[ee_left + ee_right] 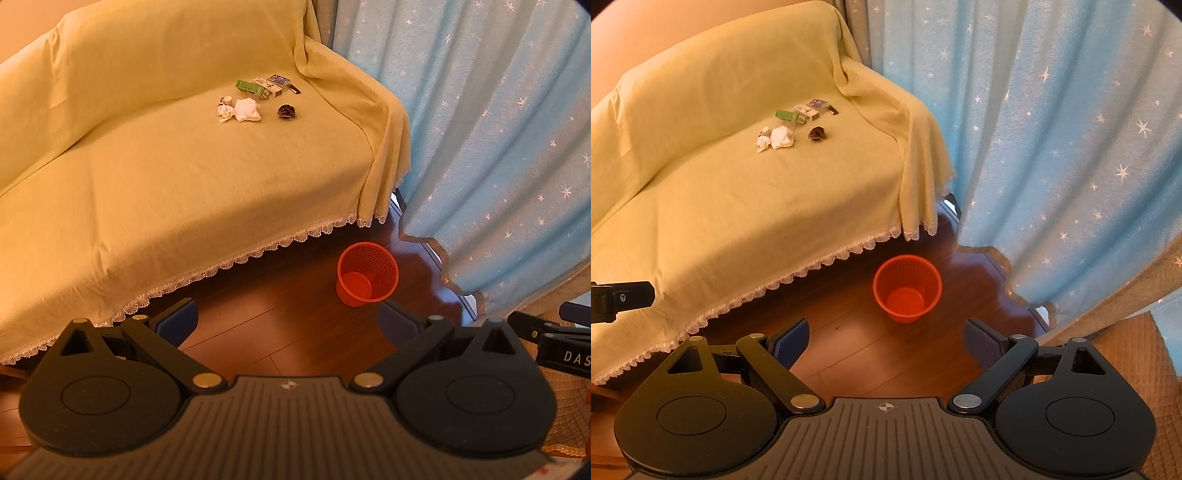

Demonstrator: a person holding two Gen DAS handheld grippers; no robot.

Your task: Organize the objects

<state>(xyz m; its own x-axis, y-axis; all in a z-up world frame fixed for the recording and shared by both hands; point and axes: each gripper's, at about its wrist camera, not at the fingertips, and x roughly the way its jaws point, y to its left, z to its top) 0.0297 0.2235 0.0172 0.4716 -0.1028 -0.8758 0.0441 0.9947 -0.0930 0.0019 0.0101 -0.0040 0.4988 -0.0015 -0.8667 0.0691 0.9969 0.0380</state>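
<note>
Above the dark wooden floor (258, 325), both tongs hang released with nothing between their blue pads: the left tongs (288, 321) and the right tongs (884, 341) each spread wide over bare boards. Just beyond them an orange mesh wastebasket (366, 274) stands upright on the floor, empty, near the front right corner of the sofa (166, 192), which is draped in a pale yellow cover with a lace hem. Well apart from the tongs, toward the sofa seat's back right corner, lies a small cluster: crumpled white tissues (242, 109) beside a small white lump, a dark round object (286, 112) just to their right, and behind them a row of small boxes, a green box (248, 86) at the left end. A blue star-patterned curtain (498, 129) hangs to the right of the sofa.
</note>
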